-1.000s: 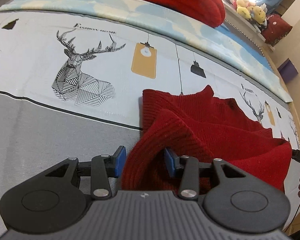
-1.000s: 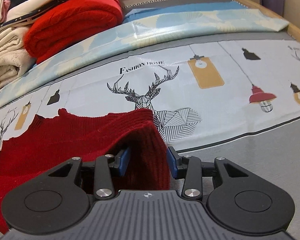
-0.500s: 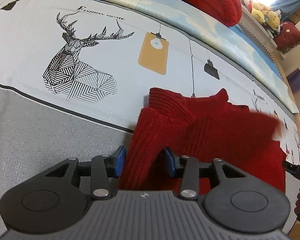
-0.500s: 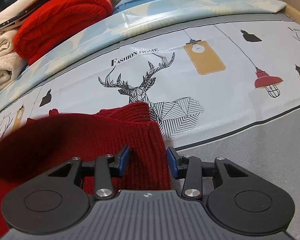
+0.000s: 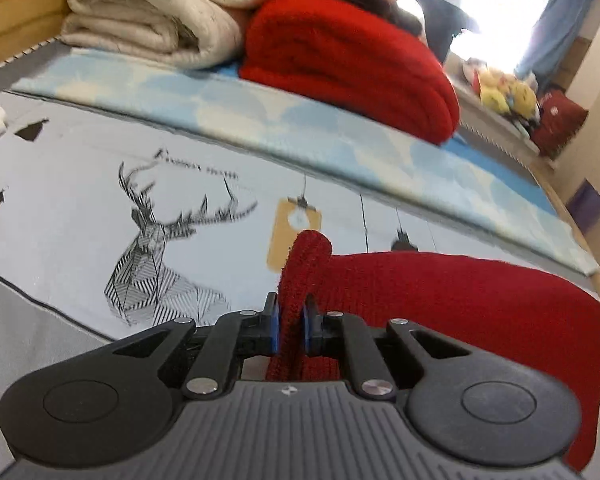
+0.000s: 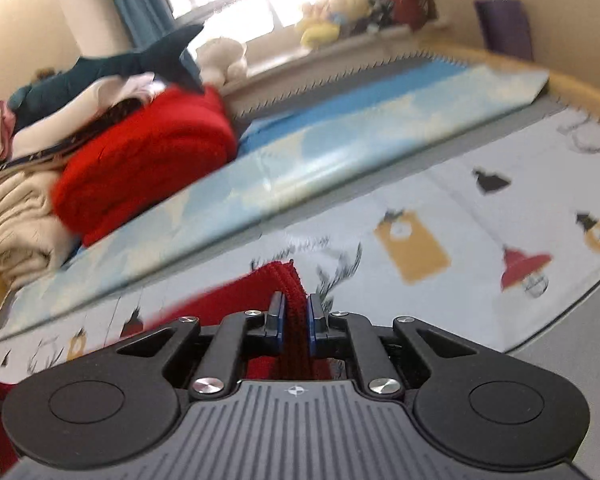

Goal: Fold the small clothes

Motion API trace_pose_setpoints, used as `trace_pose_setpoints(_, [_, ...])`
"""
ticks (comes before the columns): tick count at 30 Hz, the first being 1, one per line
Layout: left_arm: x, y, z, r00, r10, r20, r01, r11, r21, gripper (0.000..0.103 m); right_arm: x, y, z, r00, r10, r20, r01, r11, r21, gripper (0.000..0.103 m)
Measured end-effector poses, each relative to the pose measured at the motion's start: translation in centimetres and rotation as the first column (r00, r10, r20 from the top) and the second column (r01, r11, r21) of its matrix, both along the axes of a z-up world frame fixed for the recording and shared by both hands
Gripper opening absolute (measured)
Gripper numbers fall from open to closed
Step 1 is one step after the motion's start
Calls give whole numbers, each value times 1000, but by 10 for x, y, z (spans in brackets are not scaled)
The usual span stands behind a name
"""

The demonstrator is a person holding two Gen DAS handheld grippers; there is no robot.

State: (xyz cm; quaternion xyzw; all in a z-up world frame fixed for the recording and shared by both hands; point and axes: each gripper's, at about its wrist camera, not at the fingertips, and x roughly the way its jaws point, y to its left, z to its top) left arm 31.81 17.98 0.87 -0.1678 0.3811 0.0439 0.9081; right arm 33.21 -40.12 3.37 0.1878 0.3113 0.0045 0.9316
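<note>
Both grippers pinch the red knit sweater (image 5: 440,292) lifted above the deer-print bedsheet (image 5: 100,184), left gripper (image 5: 291,322) and right gripper (image 6: 296,322) each closed tight on a ribbed edge, so level hands and even tension should land a straight fold.

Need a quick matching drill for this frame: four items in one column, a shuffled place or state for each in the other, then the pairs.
Items
1. red knit garment
2. folded red sweater
3. cream folded blanket
4. deer print

Place or state
A. printed on the bed sheet
B. pinched at its edge by both the left gripper and the right gripper
C. far left of the pile at the back of the bed, left wrist view
D. in the back pile, just right of the cream one

Pairs: 1-B, 2-D, 3-C, 4-A
</note>
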Motion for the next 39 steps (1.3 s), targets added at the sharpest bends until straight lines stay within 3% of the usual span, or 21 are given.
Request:
trace_pose_setpoints(8, [21, -15, -22, 997, 1, -73, 5, 997, 74, 11, 26, 18, -30, 995, -16, -96, 9, 997, -76, 11])
trace_pose_setpoints(14, [16, -12, -30, 996, -2, -91, 9, 997, 76, 12, 28, 21, -41, 991, -21, -130, 7, 994, -107, 11])
trace_pose_setpoints(18, [13, -11, -46, 962, -25, -273, 46, 997, 69, 20, 27, 22, -52, 963, 41, -267, -69, 993, -95, 18])
trace_pose_setpoints(19, [9, -9, -44, 959, -26, -283, 48, 996, 70, 20, 25, 22, -52, 955, 44, -293, -76, 992, -100, 23])
trace_pose_setpoints(21, [-3, -5, -29, 969, -42, -245, 60, 996, 70, 25, 14, 15, -45, 954, 45, -298, -76, 993, -91, 36])
trace_pose_setpoints(24, [-27, -7, -2, 971, -165, -170, 176, 983, 50, 38, -10, 7, -25, 962, 72, -262, -99, 991, -92, 37])
trace_pose_setpoints(26, [-45, -16, 5, 941, -299, -160, 308, 951, 31, 44, -28, 7, -16, 954, 164, -252, -189, 979, -76, 39])
trace_pose_setpoints(28, [-65, -33, 0, 872, -451, -190, 467, 883, 49, 44, -47, 13, -12, 914, 303, -269, -329, 943, -55, 39])
trace_pose_setpoints(29, [-77, -43, -7, 825, -518, -226, 545, 834, 81, 44, -57, 17, -14, 883, 371, -288, -402, 914, -54, 39])
trace_pose_setpoints(32, [-99, -56, -44, 708, -598, -375, 670, 737, 89, 41, -83, 29, -35, 778, 477, -408, -556, 826, -95, 40])
trace_pose_setpoints(34, [-110, -62, -67, 651, -589, -479, 717, 684, 135, 41, -92, 34, -58, 725, 440, -530, -592, 791, -155, 40])
trace_pose_setpoints(35, [-113, -63, -67, 647, -588, -485, 725, 671, 155, 41, -96, 34, -71, 699, 405, -590, -602, 778, -179, 42])
trace_pose_setpoints(36, [-112, -62, -63, 656, -583, -479, 717, 680, 155, 41, -99, 34, -77, 685, 391, -615, -604, 776, -180, 47])
trace_pose_setpoints(37, [-110, -61, -58, 673, -572, -469, 699, 699, 151, 41, -101, 34, -78, 677, 390, -624, -609, 772, -179, 46])
trace_pose_setpoints(39, [-109, -56, -40, 726, -557, -403, 654, 740, 158, 41, -102, 36, -69, 701, 393, -594, -605, 770, -205, 46])
